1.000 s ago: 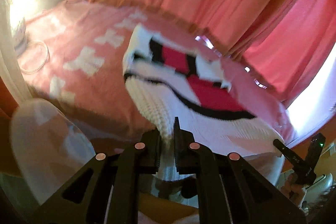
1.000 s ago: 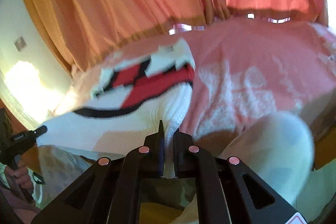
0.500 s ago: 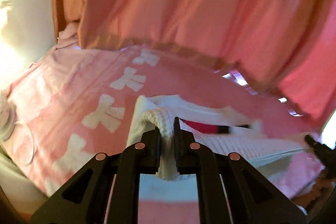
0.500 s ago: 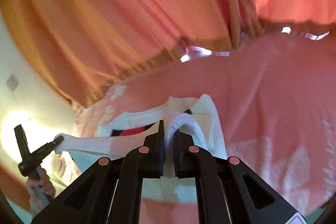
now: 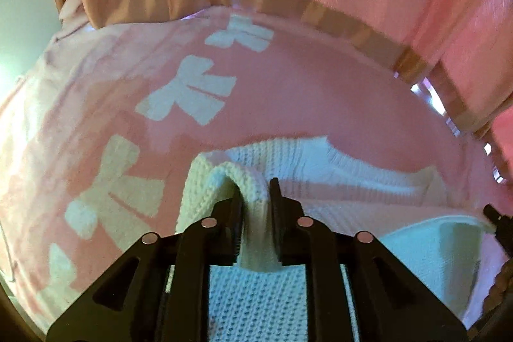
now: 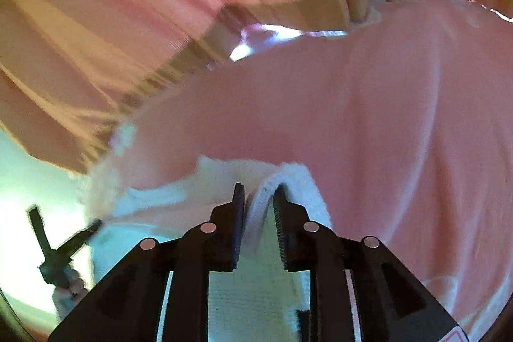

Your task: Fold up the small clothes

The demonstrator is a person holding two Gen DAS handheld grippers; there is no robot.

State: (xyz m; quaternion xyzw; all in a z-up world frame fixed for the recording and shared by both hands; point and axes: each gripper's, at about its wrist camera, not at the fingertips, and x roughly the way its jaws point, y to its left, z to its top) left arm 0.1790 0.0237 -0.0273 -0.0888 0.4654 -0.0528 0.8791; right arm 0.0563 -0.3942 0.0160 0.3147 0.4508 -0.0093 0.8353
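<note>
White knit sweater lies on the pink bedspread, its folded edge well short of the curtain hem; bare bedspread beyond and to both sides. My left gripper and right gripper have just been opening. A knit fold sits between each pair of jaws, pads no longer pressing. Sweater's near part hidden under my fingers; right view blurred.
</note>
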